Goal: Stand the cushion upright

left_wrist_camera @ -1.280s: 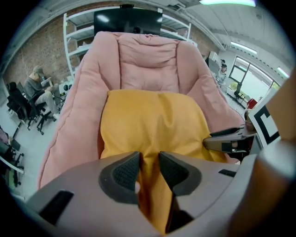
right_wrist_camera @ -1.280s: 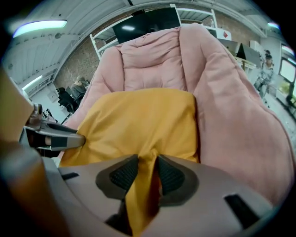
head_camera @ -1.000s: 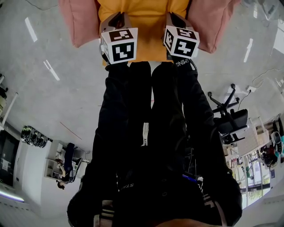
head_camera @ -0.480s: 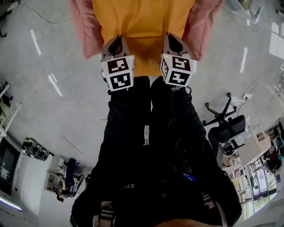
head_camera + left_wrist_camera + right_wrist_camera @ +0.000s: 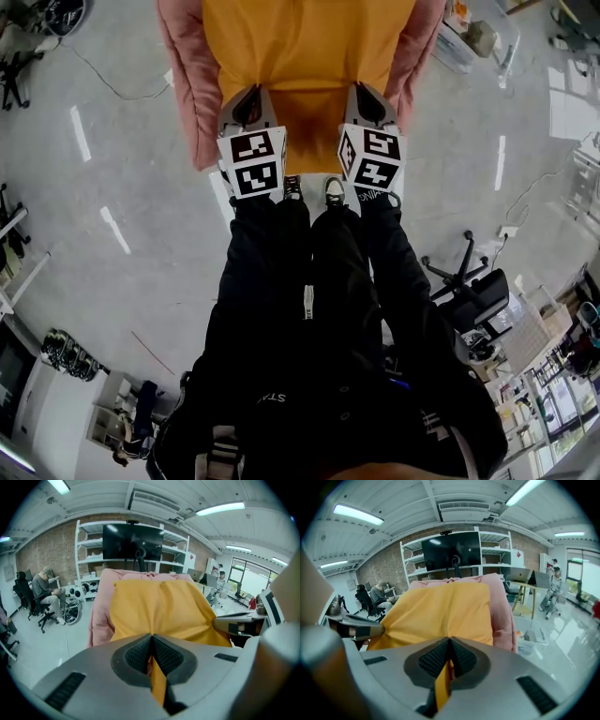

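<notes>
Head view: left gripper (image 5: 249,97) and right gripper (image 5: 371,94) both grip the near edge of the cushion (image 5: 309,47), which is orange. Compared with a second ago they sit lower in frame, more of the cushion shows, and shoes (image 5: 334,191) now appear under its edge. Reading: the edge is being raised and the cushion is tipping up. A pink cushion (image 5: 183,89) flanks it behind.

Left gripper view: jaws clamped on a fold of orange fabric. The cushion rises ahead, backed by pink.

Right gripper view: the same, jaws pinched on an orange fold. Judgement: lift under way, cushion not yet standing unaided.
</notes>
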The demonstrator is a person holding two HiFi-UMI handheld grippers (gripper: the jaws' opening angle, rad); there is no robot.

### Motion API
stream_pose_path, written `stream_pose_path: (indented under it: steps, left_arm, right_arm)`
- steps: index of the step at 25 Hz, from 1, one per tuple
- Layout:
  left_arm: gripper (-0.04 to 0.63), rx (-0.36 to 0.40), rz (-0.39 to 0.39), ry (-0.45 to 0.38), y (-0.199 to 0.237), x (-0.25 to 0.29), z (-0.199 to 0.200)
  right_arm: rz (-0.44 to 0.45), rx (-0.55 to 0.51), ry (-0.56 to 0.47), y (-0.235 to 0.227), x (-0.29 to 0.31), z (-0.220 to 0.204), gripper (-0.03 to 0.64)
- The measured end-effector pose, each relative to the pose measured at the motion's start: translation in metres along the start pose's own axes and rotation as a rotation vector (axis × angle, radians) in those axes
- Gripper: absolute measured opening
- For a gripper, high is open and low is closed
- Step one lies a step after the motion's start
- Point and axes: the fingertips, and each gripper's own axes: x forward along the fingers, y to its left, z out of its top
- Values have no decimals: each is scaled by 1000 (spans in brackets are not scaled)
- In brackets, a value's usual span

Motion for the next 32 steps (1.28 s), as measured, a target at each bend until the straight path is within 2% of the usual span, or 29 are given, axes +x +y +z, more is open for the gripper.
stream_pose_path:
  steps: [10, 20, 23, 28, 32]
  left_arm:
    - [8, 24, 6, -145, 18, 53, 104]
    - [8, 8, 7, -275, 33, 81, 181]
    - [8, 29, 4, -282, 33, 100, 176]
    - [9, 18, -15, -174, 40, 142, 130]
    - [10, 57, 29, -135, 44, 150, 104]
  right_arm:
    - [-35, -8, -133, -17, 53, 97, 18]
    - [-67, -29, -267, -23, 85, 174, 18]
    - [-89, -10, -260, -32, 105, 166, 18]
    - [-90, -13, -140, -39, 145, 124, 18]
    - [-88, 18, -112, -42, 150, 103, 28]
